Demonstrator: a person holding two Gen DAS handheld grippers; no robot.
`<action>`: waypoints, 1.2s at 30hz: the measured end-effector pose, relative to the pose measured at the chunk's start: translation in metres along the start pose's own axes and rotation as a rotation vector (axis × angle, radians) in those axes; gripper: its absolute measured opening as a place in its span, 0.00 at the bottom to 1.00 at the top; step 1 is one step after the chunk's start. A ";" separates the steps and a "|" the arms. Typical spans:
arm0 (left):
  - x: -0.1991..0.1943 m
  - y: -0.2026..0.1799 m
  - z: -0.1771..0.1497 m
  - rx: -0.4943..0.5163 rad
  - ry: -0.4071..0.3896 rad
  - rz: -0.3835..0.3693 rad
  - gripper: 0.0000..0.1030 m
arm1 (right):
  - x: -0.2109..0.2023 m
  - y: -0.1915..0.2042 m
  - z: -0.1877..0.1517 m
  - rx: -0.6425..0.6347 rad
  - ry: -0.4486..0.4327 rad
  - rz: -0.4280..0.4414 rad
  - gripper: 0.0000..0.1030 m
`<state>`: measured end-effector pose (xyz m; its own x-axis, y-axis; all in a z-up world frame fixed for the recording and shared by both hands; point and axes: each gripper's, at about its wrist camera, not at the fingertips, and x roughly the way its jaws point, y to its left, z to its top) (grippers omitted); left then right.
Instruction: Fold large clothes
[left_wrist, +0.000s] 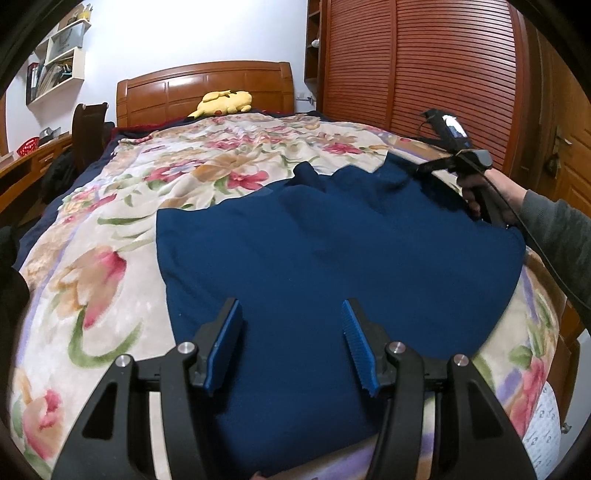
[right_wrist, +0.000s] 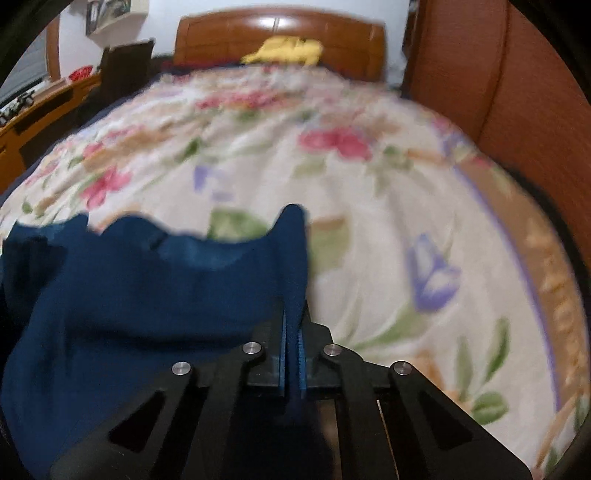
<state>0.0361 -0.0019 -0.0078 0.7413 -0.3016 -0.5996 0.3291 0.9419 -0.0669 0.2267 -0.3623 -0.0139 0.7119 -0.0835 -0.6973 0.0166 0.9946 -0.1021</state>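
A large dark blue garment (left_wrist: 332, 258) lies spread on the floral bed cover (left_wrist: 110, 258). My left gripper (left_wrist: 291, 321) is open and empty, hovering over the garment's near edge. My right gripper (right_wrist: 293, 325) is shut on a fold of the blue garment (right_wrist: 147, 295) at its far right corner and lifts it a little, so the cloth stands up between the pads. In the left wrist view the right gripper (left_wrist: 424, 168) shows at the far right edge of the garment, held by a hand in a grey sleeve.
A yellow plush toy (left_wrist: 225, 101) lies by the wooden headboard (left_wrist: 207, 85). A slatted wooden wardrobe (left_wrist: 424, 74) stands along the bed's right side. A desk (left_wrist: 22, 162) and a dark chair (left_wrist: 88, 129) stand on the left.
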 end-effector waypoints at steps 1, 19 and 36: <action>0.000 0.000 0.000 -0.002 -0.001 0.001 0.54 | -0.003 -0.005 0.002 0.020 -0.019 -0.039 0.01; -0.017 0.006 -0.004 -0.016 -0.031 0.016 0.54 | -0.077 -0.021 -0.005 0.064 -0.095 -0.110 0.34; -0.023 -0.021 -0.006 0.028 -0.038 -0.007 0.54 | -0.144 0.087 -0.108 -0.163 -0.021 0.145 0.42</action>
<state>0.0088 -0.0142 0.0024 0.7606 -0.3137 -0.5684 0.3497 0.9356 -0.0483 0.0497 -0.2706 0.0015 0.7127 0.0628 -0.6986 -0.1999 0.9729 -0.1165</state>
